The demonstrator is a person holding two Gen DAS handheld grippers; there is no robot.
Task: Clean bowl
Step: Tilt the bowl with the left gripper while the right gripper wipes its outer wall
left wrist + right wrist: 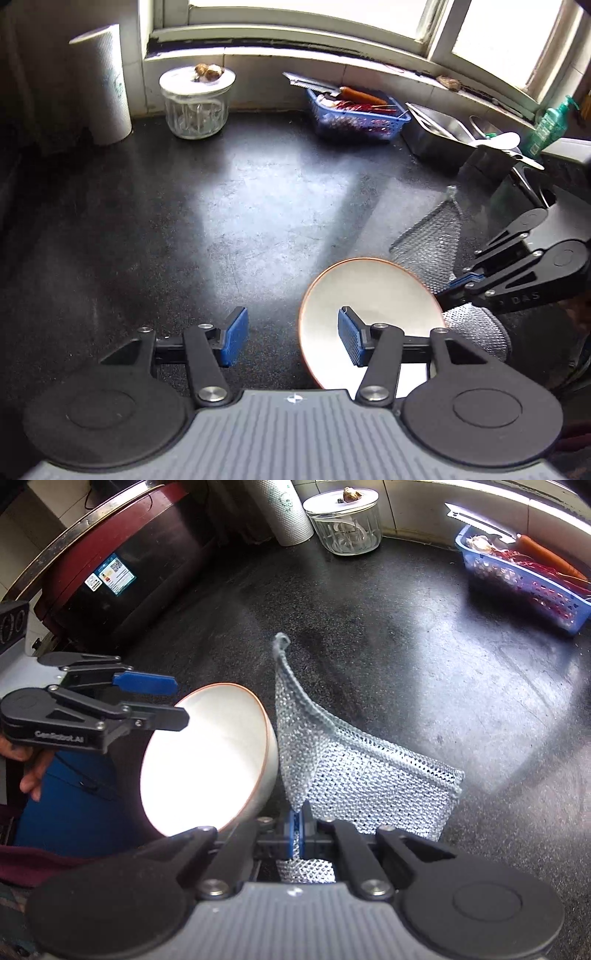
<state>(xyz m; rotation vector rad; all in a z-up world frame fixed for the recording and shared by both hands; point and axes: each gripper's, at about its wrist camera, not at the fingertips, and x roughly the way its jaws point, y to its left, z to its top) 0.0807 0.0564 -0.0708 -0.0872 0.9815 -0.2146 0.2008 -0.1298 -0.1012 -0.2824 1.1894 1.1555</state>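
A home kitchen: a dark stone counter (221, 206) below a window (306, 18), with a paper towel roll (107, 85), lidded glass jar (195, 101), blue basket of vegetables (356, 114) and soap bottle (552, 123).

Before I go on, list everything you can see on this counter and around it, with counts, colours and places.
bowl: one, white, orange rim, tilted at counter's near edge
mesh scrubbing cloth: one, silver, beside bowl, pinched in right claw
glass jar with lid: one, clear, back by window
paper towel roll: one, white, left of jar
basket: one, blue, back right, holding a carrot
soap bottle: one, green, far right
counter: one, black
left claw: open, empty, over bowl's rim
right claw: shut on the cloth
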